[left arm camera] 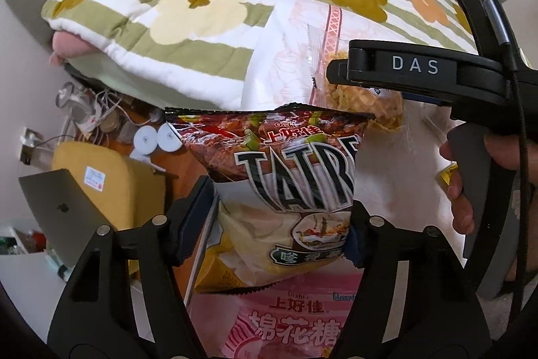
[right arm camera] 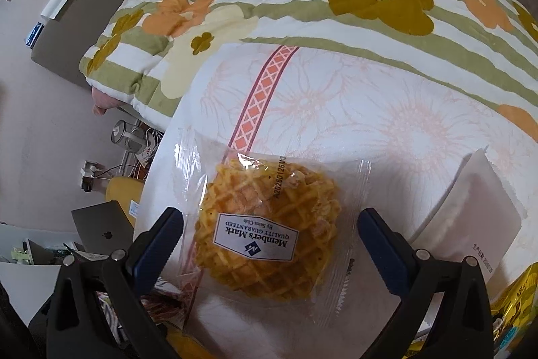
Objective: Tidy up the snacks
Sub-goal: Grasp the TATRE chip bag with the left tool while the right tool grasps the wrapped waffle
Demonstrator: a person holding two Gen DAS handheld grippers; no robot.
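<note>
Chip bag (left arm camera: 285,177), brown and yellow, sits between the pads of the left gripper (left arm camera: 265,224); both pads press its sides, so the jaws are clamped on it. Under its lower edge lies a pink bag (left arm camera: 296,325) with Chinese print. Past the chip bag, the right gripper (left arm camera: 339,73) reaches in from the right side, a hand (left arm camera: 470,177) on its handle.

Right gripper (right arm camera: 269,231): jaws wide apart, one finger each side of the waffle pack (right arm camera: 269,231), pads not touching the wrapper. Waffle pack lies flat on the white sheet (right arm camera: 370,110), label upside down from this side. Just right of it, a white pouch (right arm camera: 477,214); a yellow bag (right arm camera: 514,301) at the far right edge.

Beyond, a flowered quilt (right arm camera: 302,5) covers the sheet's far part. Off the left edge: a laptop (right arm camera: 101,224) and a yellow chair (right arm camera: 124,190).
</note>
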